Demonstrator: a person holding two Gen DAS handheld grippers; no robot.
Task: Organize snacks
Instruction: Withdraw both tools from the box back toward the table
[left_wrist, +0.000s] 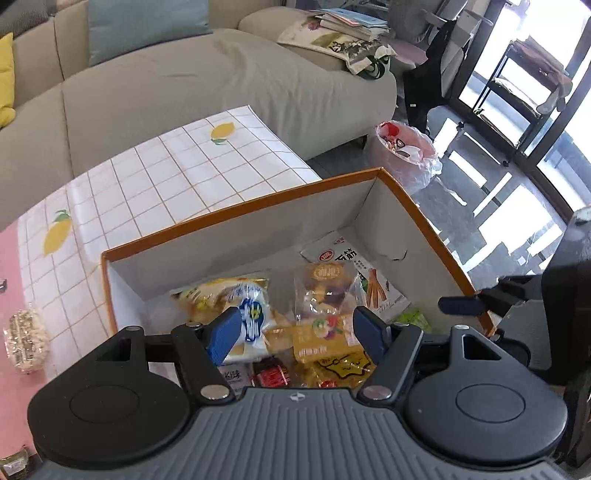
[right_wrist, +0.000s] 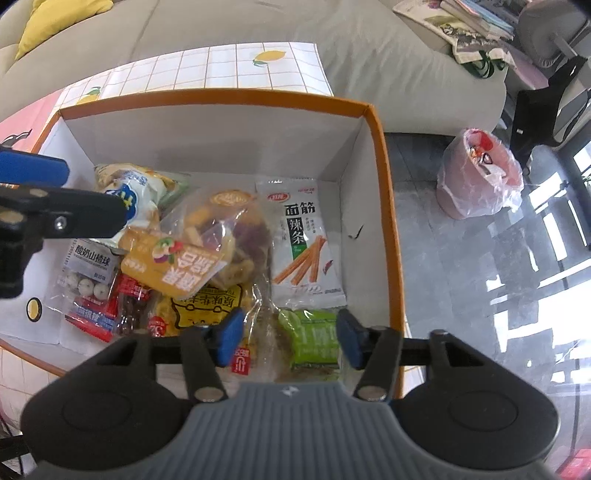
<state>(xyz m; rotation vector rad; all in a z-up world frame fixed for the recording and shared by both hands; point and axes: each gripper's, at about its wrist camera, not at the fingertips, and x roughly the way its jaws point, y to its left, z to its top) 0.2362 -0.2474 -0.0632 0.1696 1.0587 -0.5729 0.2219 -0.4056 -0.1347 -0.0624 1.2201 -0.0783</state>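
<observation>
An orange-rimmed cardboard box (left_wrist: 240, 206) (right_wrist: 221, 96) holds several snack packets. Among them are a white spicy-strip packet (right_wrist: 303, 243), a yellow dried-fruit bag (right_wrist: 207, 251), a yellow and blue bag (left_wrist: 229, 295) and a green packet (right_wrist: 317, 339). My left gripper (left_wrist: 297, 332) hangs open above the packets at the box's near side, with nothing between its pads. My right gripper (right_wrist: 291, 339) is open low in the box. The green packet and a clear wrapper lie between its blue fingers, which do not press on them. One blue left finger (right_wrist: 33, 170) shows at the left edge of the right wrist view.
The box stands on a table with a lemon-print grid cloth (left_wrist: 166, 177). A clear snack packet (left_wrist: 26, 339) lies on the table to the left. A beige sofa (left_wrist: 184, 85) runs behind, with books (left_wrist: 351, 22) on it. A pink bin with a plastic liner (right_wrist: 480, 173) stands on the floor to the right.
</observation>
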